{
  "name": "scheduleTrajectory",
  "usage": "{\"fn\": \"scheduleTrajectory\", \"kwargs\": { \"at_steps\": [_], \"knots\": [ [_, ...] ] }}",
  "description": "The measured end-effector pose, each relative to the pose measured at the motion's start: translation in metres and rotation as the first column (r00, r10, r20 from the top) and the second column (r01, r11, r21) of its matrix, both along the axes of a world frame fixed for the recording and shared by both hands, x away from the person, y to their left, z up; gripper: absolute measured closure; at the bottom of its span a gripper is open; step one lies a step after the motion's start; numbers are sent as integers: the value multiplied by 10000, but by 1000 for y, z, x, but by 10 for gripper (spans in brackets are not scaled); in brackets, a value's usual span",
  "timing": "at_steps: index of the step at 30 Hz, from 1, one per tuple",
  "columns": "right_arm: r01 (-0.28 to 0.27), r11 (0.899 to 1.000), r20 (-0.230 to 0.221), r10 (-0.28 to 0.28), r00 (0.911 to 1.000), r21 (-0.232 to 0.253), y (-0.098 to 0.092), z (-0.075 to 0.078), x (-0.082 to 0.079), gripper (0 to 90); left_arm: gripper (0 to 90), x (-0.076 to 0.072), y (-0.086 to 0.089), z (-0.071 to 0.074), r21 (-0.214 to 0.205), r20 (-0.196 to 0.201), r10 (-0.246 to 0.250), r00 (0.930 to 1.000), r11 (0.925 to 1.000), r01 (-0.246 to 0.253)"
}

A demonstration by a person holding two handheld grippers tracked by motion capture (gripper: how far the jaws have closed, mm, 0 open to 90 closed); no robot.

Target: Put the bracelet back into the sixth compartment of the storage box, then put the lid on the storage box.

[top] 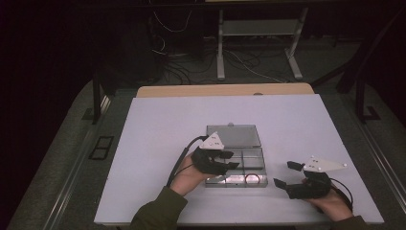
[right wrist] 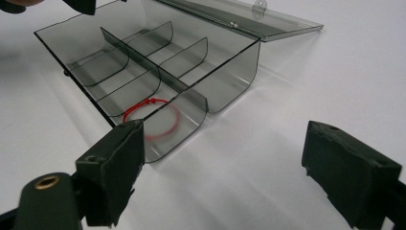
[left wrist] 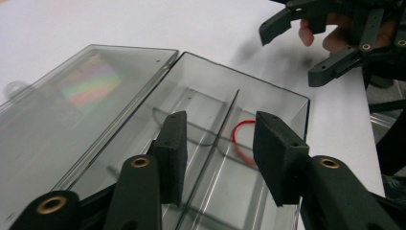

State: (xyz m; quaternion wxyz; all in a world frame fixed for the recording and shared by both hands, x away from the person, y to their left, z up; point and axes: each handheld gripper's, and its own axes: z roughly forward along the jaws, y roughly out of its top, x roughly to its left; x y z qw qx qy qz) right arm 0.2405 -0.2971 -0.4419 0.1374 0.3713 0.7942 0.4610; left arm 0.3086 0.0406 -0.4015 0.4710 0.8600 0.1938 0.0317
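Jaws: left gripper [left wrist: 218,158] part open, nothing between the pads, poised over the box's divider. Right gripper [top: 286,174] jaws wide apart and empty, resting low on the table [top: 158,124] near its front right corner.

Table: white top, wooden strip along the far edge.

Box [top: 251,158]: clear smoky plastic, near the table's middle, toward the front edge. Lid [top: 233,135] swung fully back, lying flat on the far side. Inside, one long divider with short cross walls making several compartments.

Band [right wrist: 152,119]: thin red loop, flat on the floor of the box's front right corner compartment, the one nearest the right gripper. Neither gripper touches it.
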Motion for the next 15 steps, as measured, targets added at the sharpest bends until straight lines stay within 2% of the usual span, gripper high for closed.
{"fn": "scheduleTrajectory", "kwargs": {
  "at_steps": [3, 9, 12, 15],
  "knots": [
    [0, 10000, 42, 0, 10000, 44, -1, 1, 1, 146, 511, 0, 10, 1, -145, -6, 235, 9997, 9996, -236],
    [-112, 9999, -179, 113, 9998, 58, 0, 1, 4, 146, 446, 1, 29, 2, -456, -15, 736, 9973, 9962, -736],
    [-204, 9995, -377, 213, 9991, 245, -1, 2, 7, 146, 421, 0, 38, 1, -561, 58, 1010, 9949, 9934, -1005],
    [-342, 9991, -434, 352, 9984, 237, -3, 3, 10, 146, 394, 0, 46, 1, -632, 156, 1295, 9915, 9897, -1283]
  ]
}}
